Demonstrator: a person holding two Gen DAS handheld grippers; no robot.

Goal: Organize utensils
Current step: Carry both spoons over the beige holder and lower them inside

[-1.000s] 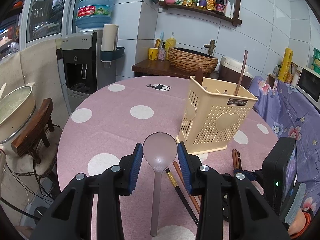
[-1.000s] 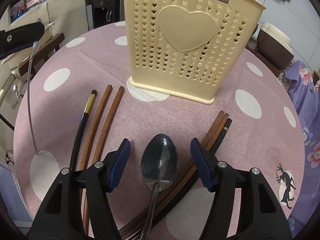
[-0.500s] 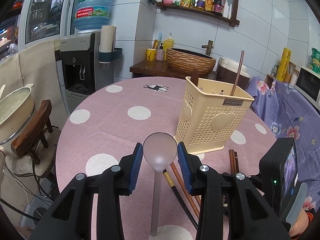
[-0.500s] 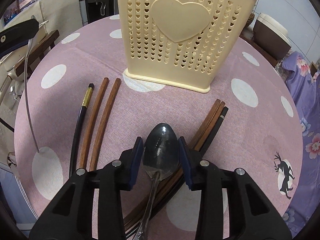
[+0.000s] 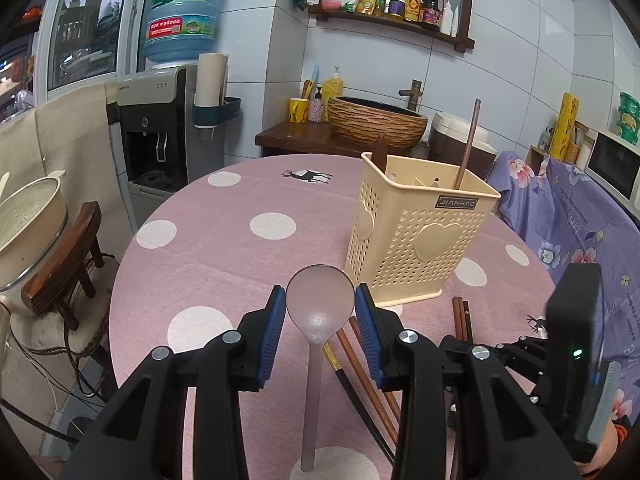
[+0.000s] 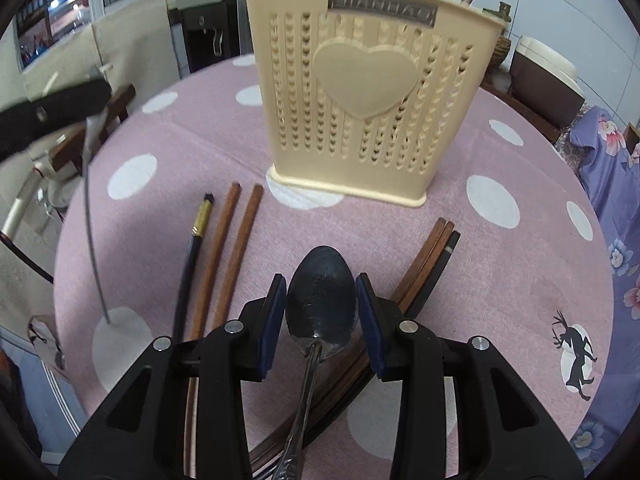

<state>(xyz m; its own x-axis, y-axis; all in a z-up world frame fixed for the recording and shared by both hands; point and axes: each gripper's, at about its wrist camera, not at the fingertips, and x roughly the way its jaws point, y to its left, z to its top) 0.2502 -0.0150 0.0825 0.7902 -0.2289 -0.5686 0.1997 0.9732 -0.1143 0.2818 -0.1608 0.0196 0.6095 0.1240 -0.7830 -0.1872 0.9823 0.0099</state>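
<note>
With both spoons clamped by the bowl, left gripper [image 5: 320, 312] pinches the plastic spoon [image 5: 320, 304], right gripper [image 6: 321, 310] the metal spoon [image 6: 321, 304], near the holder [image 6: 360, 100] for dropping in.

Your left gripper [image 5: 320, 320] is level above the worktop, its blue-padded jaws drawn in against both sides of the bowl of the translucent spoon [image 5: 318, 312], whose handle runs back between the black arms of the tool. Your right gripper [image 6: 321, 316] is pitched a little downward, and its jaws press in the same way on the bowl of the dark metal spoon [image 6: 321, 304]. In the left wrist view your right gripper's black body [image 5: 572, 364] shows at the lower right, close beside the left one.
</note>
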